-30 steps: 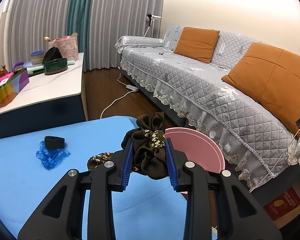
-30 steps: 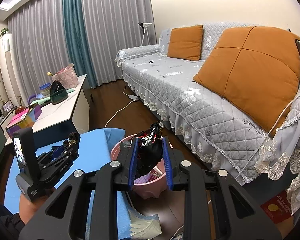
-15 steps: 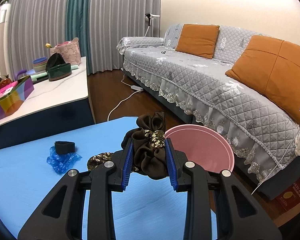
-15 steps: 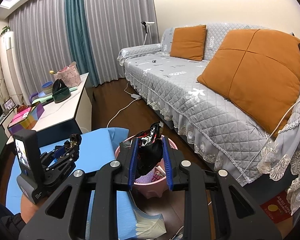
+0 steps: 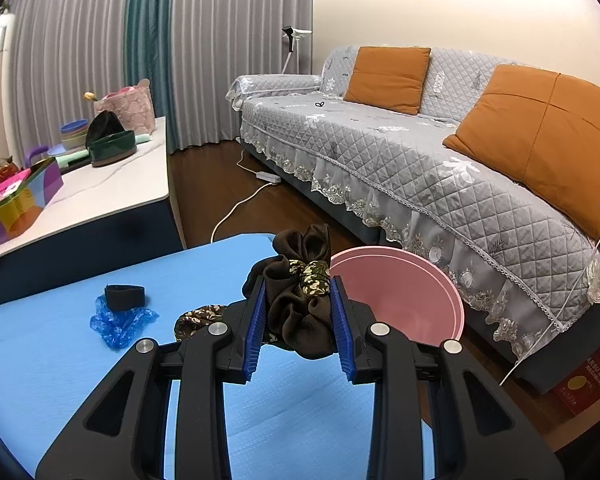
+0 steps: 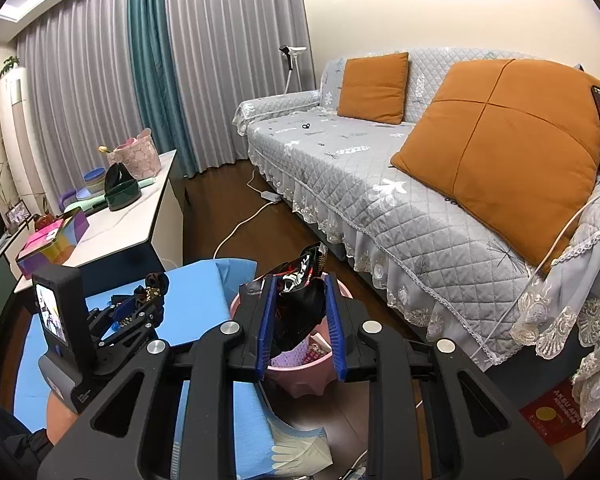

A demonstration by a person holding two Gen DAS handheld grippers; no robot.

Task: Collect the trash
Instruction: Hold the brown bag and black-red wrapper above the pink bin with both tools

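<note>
My left gripper (image 5: pixel 298 284) is shut on a dark brown bunched cloth (image 5: pixel 300 312) with a patterned band, held over the blue table (image 5: pixel 60 360) just left of the pink bin (image 5: pixel 404 300). On the table lie a crumpled blue plastic piece with a black band (image 5: pixel 120 316) and a patterned cloth scrap (image 5: pixel 196 316). My right gripper (image 6: pixel 301 280) is shut on a black and red snack wrapper (image 6: pixel 300 304), hanging above the pink bin (image 6: pixel 300 374), which holds some scraps. The left gripper (image 6: pixel 140 304) shows at the left, over the table.
A grey quilted sofa (image 5: pixel 420 168) with orange cushions runs along the right. A white cabinet (image 5: pixel 112 196) with boxes and bowls stands behind the table. A white cable (image 5: pixel 236 208) lies on the wood floor, and a red box (image 5: pixel 584 384) sits under the sofa.
Both grips hold as before. The left wrist view has levelled slightly, so the pink bin sits a little further right in it. The right gripper has barely shifted.
</note>
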